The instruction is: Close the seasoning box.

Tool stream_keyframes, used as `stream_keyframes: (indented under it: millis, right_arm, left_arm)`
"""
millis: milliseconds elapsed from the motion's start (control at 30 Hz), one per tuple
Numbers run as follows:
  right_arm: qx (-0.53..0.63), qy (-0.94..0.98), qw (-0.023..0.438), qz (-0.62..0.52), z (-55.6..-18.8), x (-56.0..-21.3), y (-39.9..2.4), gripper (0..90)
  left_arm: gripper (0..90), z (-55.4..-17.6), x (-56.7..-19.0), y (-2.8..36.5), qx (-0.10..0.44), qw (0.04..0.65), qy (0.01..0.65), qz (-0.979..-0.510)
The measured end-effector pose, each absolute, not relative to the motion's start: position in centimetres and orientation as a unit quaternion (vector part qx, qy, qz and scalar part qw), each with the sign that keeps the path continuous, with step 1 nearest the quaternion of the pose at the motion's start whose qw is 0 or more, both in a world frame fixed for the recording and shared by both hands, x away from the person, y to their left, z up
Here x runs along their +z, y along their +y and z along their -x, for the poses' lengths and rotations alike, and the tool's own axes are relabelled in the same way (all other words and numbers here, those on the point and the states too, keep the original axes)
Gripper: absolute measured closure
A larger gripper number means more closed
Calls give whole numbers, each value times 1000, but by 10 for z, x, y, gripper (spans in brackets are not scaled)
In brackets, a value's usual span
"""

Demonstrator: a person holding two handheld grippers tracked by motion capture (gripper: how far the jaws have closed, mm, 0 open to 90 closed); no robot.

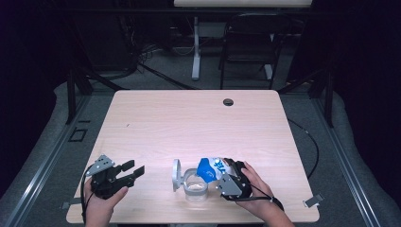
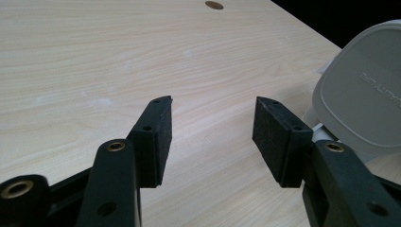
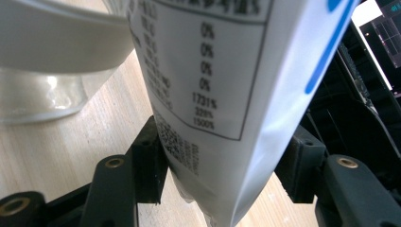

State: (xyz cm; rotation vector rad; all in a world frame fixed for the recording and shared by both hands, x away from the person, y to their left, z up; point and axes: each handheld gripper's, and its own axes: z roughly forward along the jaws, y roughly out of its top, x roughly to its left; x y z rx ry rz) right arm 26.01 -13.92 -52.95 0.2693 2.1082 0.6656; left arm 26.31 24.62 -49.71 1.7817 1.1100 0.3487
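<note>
Right tongs [image 1: 226, 171] clenched on a white-and-blue pouch [image 1: 211, 169], jaws wide, pads pressing both sides of the pouch [image 3: 222, 94]; printed nutrition table faces the right gripper view. Pouch tilted, top end over the mouth of a clear jar [image 1: 195, 183] at the near middle of the surface [image 1: 189, 123]. Jar's grey hinged lid [image 1: 176, 174] stands open on its left. Left tongs [image 1: 135, 170] released, jaws apart, nothing between them, left of the jar.

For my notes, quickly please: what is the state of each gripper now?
Left gripper: open, fingers apart, holding nothing, beside the grey lid.
Right gripper: closed on the white and blue pouch, tipped over the clear container.
</note>
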Motion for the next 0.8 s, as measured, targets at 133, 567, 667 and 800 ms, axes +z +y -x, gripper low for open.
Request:
stream_keyframes:
  millis: [133,567,667,800]
  right_arm:
    - [260,852,444,-100,-259,-532,-138,434]
    - [247,851,457,-79,-257,-536,-138,435]
    - [236,852,461,-72,-256,-535,-138,435]
    - [231,849,471,-61,-256,-535,-137,435]
  left_arm:
    - [486,-263,-497,247,144,489,457,-729]
    - [486,-263,-497,247,145,489,459,-728]
    - [486,-263,-497,247,145,488,459,-728]
    - [486,-264,-498,248,146,487,459,-729]
